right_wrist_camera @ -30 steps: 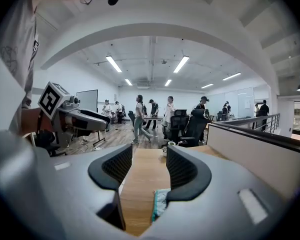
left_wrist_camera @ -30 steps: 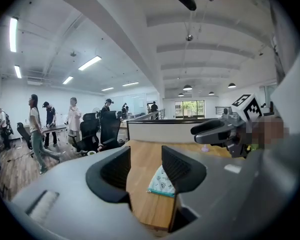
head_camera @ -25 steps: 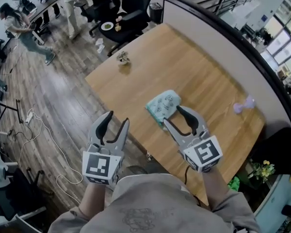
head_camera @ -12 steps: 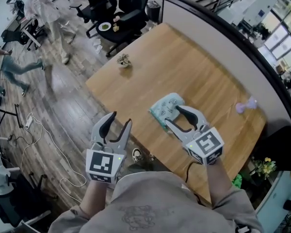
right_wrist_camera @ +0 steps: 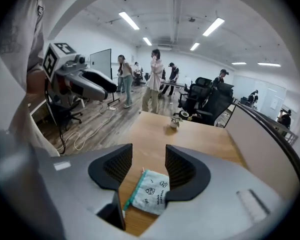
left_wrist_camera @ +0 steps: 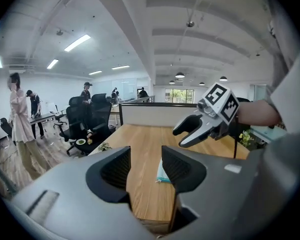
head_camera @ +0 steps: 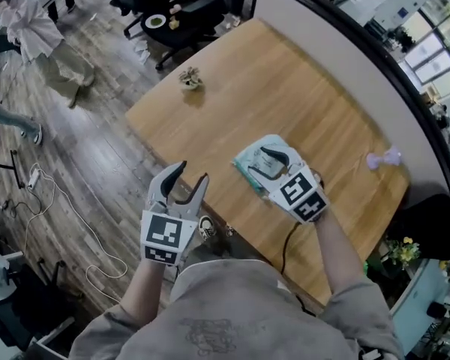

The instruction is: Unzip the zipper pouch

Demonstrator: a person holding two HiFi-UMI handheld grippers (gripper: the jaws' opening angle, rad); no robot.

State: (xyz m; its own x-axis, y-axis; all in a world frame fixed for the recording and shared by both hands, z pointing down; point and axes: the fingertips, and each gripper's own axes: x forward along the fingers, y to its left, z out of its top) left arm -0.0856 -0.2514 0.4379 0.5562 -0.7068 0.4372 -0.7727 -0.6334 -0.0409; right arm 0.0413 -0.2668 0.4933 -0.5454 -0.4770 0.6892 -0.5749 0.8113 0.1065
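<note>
- Your right claw [head_camera: 266,163] is spread wide with nothing pinched. It hangs directly over the zipper pouch [right_wrist_camera: 150,191].
- In the right gripper view the pouch lies flat on the wooden table [head_camera: 285,88], below the gap between the jaws and partly under the right-hand jaw. No view shows whether either jaw touches it.
- The pouch's teal zipper edge [right_wrist_camera: 135,189] runs along the side nearer the left-hand jaw. A small tab shows at its far end.
- Your left claw [head_camera: 189,175] is also spread and empty. It is held beside the table's near edge, out over the wood floor, well apart from the pouch.
- In the left gripper view the pouch sits ahead of the left claw and slightly to its right, partly hidden behind the right-hand jaw. Your right claw hangs above it.
- A small potted plant [head_camera: 189,78] stands far ahead of the left claw, near the table's far corner.
- A small purple object [head_camera: 382,158] lies off to the right of your right claw, near the partition.
</note>
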